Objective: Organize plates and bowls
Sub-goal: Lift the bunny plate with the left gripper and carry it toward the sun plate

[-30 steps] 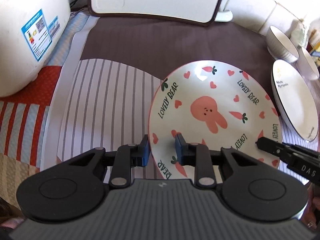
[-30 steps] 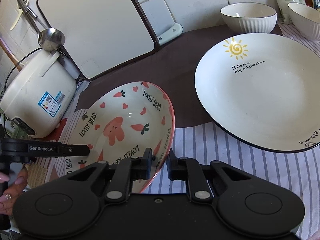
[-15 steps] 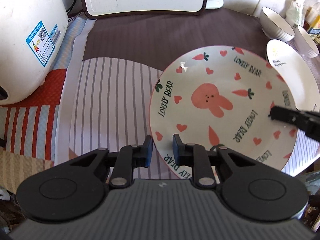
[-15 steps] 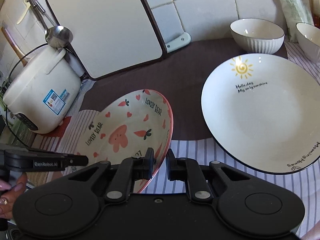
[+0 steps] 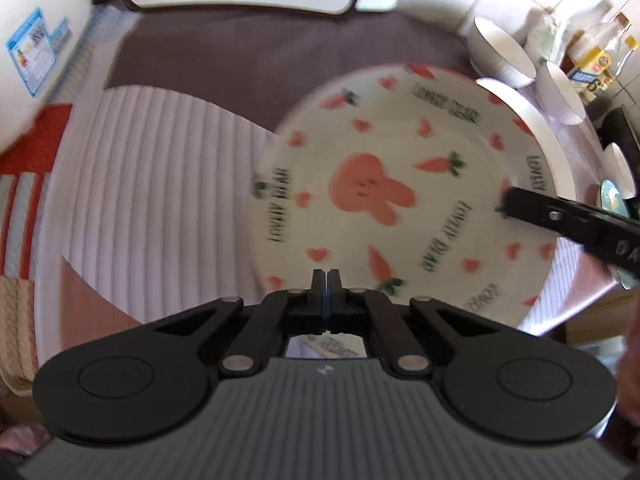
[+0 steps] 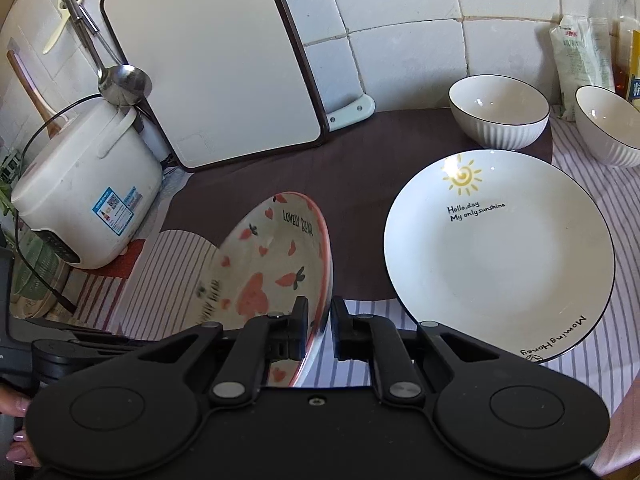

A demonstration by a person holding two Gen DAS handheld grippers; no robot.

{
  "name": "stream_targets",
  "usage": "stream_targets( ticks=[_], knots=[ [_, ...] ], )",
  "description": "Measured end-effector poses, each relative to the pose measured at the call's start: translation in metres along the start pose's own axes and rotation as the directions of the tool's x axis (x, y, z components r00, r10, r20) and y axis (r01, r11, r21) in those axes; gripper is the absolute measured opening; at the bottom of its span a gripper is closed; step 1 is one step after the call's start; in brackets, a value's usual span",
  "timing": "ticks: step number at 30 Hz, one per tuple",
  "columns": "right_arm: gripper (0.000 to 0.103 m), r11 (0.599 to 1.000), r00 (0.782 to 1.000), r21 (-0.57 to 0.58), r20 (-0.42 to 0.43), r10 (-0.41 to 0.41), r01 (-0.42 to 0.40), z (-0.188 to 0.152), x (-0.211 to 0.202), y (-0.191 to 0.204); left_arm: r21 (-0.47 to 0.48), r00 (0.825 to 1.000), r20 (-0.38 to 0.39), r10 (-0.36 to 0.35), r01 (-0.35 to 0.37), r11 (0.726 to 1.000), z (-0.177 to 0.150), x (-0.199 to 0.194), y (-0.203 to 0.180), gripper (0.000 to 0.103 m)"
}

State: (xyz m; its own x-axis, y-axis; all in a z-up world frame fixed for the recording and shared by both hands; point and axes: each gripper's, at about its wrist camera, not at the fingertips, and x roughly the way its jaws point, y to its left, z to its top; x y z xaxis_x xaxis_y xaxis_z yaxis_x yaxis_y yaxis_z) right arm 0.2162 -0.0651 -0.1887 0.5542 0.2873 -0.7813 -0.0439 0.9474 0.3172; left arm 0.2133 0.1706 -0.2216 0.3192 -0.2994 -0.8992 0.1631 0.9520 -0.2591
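The rabbit-and-carrot plate (image 5: pixel 400 184) is lifted off the cloth and tilted; it also shows in the right wrist view (image 6: pixel 276 276). My right gripper (image 6: pixel 319 328) is shut on its right rim and shows as a black finger in the left wrist view (image 5: pixel 560 220). My left gripper (image 5: pixel 325 280) is shut and empty, its jaws pressed together above the plate's near edge. The white sunshine plate (image 6: pixel 496 256) lies flat on the table to the right. Two white ribbed bowls (image 6: pixel 500 116) (image 6: pixel 608 128) stand behind it.
A white rice cooker (image 6: pixel 84 188) stands at the left. A white cutting board (image 6: pixel 216 60) leans on the tiled wall at the back. Bottles and a packet (image 6: pixel 580 52) stand at the far right. Striped cloth (image 5: pixel 152 184) covers the table.
My left gripper has closed fully, with nothing between its jaws. The rabbit plate has risen and moved right, tilting, held by my right gripper.
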Motion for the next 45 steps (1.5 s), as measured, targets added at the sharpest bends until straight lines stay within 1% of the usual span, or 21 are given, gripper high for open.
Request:
stream_targets(
  ticks=[2,4,5,8,12,13,16,20,22,23,25,30,32,34,35,37,38,41,42,45],
  knots=[
    [0.01,1.0,1.0,0.005,-0.001,-0.017,0.017,0.001,0.001,0.002,0.042,0.998,0.036,0.042,-0.043,0.998,0.003,0.0,-0.01,0.0],
    [0.009,0.999,1.0,0.019,0.003,-0.029,0.029,0.001,0.003,0.0,0.042,0.997,0.047,0.054,-0.056,0.998,0.006,0.0,-0.01,0.0],
    [0.009,0.999,0.999,0.025,-0.001,-0.036,0.036,0.001,0.005,-0.002,0.046,0.997,0.051,0.061,-0.064,0.997,0.007,0.001,-0.009,0.003],
    [0.009,0.999,0.999,0.038,-0.015,-0.038,0.039,-0.001,0.007,-0.007,0.053,0.992,0.066,0.11,-0.113,0.992,0.008,0.003,0.0,0.004],
    [0.01,0.997,0.998,0.05,-0.035,-0.051,0.053,-0.008,0.01,-0.012,0.042,0.991,0.068,0.117,-0.12,0.992,0.008,0.005,0.021,0.019],
    [0.011,0.997,0.998,0.061,-0.042,-0.051,0.054,-0.01,0.011,-0.015,0.047,0.992,0.072,0.108,-0.111,0.993,0.008,0.005,0.025,0.023],
    [0.012,0.995,0.997,0.087,-0.058,-0.049,0.054,-0.018,0.014,-0.021,0.052,0.996,0.075,0.046,-0.05,0.997,0.009,0.007,0.037,0.023],
    [0.014,0.992,0.997,0.117,-0.071,-0.04,0.048,-0.027,0.018,-0.03,0.093,0.998,0.049,-0.048,0.044,0.995,0.016,0.018,0.042,0.024],
    [0.014,0.99,0.997,0.139,-0.069,-0.025,0.035,-0.031,0.019,-0.034,0.094,0.997,0.01,-0.079,0.078,0.993,0.02,0.028,0.042,0.024],
    [0.014,0.989,0.998,0.144,-0.067,-0.02,0.03,-0.032,0.019,-0.035,0.081,0.995,0.009,-0.096,0.095,0.992,0.021,0.03,0.043,0.024],
    [0.014,0.987,0.998,0.161,-0.064,-0.008,0.018,-0.034,0.02,-0.038,0.084,0.994,0.007,-0.113,0.112,0.99,0.024,0.03,0.041,0.024],
    [0.014,0.978,0.997,0.207,-0.074,0.027,-0.011,-0.038,0.024,-0.048,0.046,0.992,0.005,-0.127,0.127,0.991,0.027,0.033,0.035,0.03],
    [0.014,0.972,0.996,0.235,-0.074,0.039,-0.02,-0.04,0.026,-0.053,0.055,0.993,0.003,-0.118,0.118,0.992,0.028,0.034,0.031,0.029],
    [0.016,0.962,0.995,0.27,-0.076,0.062,-0.04,-0.044,0.03,-0.059,0.069,0.995,-0.016,-0.1,0.1,0.993,0.031,0.034,0.026,0.029],
    [0.018,0.953,0.994,0.296,-0.074,0.086,-0.06,-0.045,0.032,-0.062,0.054,0.994,-0.034,-0.099,0.101,0.993,0.034,0.034,0.028,0.029],
    [0.019,0.938,0.992,0.335,-0.06,0.113,-0.086,-0.048,0.034,-0.066,0.003,0.992,-0.074,-0.101,0.102,0.995,0.04,0.034,0.03,0.029],
    [0.019,0.939,0.991,0.333,-0.061,0.116,-0.09,-0.048,0.035,-0.067,-0.006,0.992,-0.081,-0.098,0.097,0.995,0.041,0.034,0.03,0.029],
    [0.019,0.952,0.993,0.297,-0.07,0.095,-0.07,-0.045,0.034,-0.06,0.033,0.996,-0.065,-0.055,0.057,0.998,0.04,0.028,0.022,0.029],
    [0.019,0.958,0.993,0.28,-0.073,0.088,-0.064,-0.044,0.033,-0.058,0.036,0.997,-0.059,-0.052,0.054,0.998,0.04,0.025,0.02,0.029],
    [0.019,0.954,0.993,0.292,-0.07,0.093,-0.069,-0.042,0.029,-0.058,0.008,0.995,-0.053,-0.087,0.087,0.996,0.044,0.016,0.022,0.029]
  ],
)
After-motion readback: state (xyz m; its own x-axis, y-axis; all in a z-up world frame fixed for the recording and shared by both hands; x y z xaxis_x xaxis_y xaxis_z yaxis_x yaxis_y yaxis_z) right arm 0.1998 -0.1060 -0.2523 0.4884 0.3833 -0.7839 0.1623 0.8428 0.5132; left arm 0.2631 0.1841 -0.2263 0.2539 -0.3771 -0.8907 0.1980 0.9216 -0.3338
